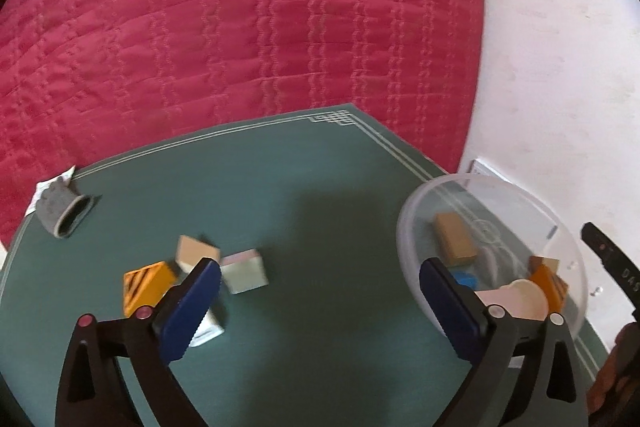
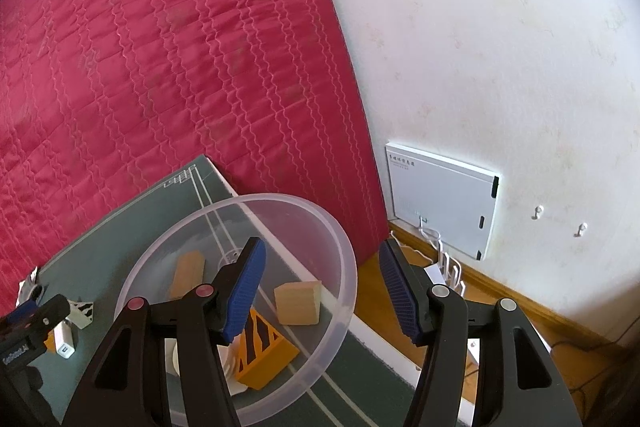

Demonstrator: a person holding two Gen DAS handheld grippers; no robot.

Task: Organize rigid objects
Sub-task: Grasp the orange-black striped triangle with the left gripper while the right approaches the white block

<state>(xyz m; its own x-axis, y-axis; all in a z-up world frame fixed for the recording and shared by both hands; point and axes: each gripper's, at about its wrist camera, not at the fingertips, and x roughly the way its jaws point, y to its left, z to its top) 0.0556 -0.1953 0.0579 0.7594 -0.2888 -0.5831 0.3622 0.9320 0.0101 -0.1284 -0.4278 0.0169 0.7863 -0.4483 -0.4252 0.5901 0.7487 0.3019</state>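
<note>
My left gripper stands open wide over the green mat, with nothing between its fingers. By its left finger lie an orange striped block, a wooden block, a pale cube and a white box. To the right is a clear plastic bowl holding a wooden block, a blue piece, an orange block and a pale cup. My right gripper is open astride the bowl rim, its pads clear of the wall.
A grey sock lies at the mat's far left corner. The mat rests on a red quilt. Right of the bowl the mat ends over a wooden floor by a white wall with a white box and cables.
</note>
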